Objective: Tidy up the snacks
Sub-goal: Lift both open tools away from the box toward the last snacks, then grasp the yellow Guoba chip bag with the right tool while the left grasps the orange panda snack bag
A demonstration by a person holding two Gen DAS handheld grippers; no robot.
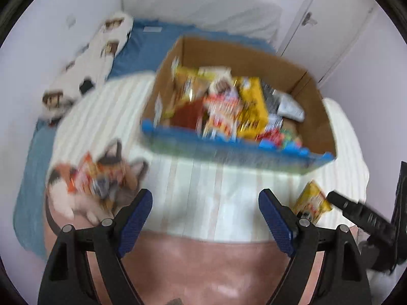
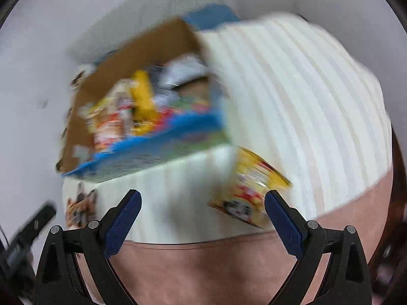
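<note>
A cardboard box (image 1: pixel 244 58) with a blue front edge stands on a white ribbed blanket (image 1: pixel 203 185), heaped with several snack packets (image 1: pixel 229 106). One yellow packet (image 1: pixel 311 200) lies loose on the blanket in front of the box's right corner. An orange packet (image 1: pixel 86 178) rests on a cat-shaped cushion (image 1: pixel 122 175) at the left. My left gripper (image 1: pixel 204 198) hovers open over bare blanket between those two packets. In the right wrist view my right gripper (image 2: pixel 203 198) is open too, with the yellow packet (image 2: pixel 249 193) just beyond its right fingertip and the box (image 2: pixel 142 58) ahead to the left. Both views are blurred.
The blanket lies on a bed with a blue sheet (image 1: pixel 142 48), a patterned pillow (image 1: pixel 84 66) at the left and a pink cover (image 1: pixel 203 267) at the near edge. White walls and a door (image 1: pixel 323 25) stand behind. A black finger (image 1: pixel 356 216) of the right gripper shows at the right.
</note>
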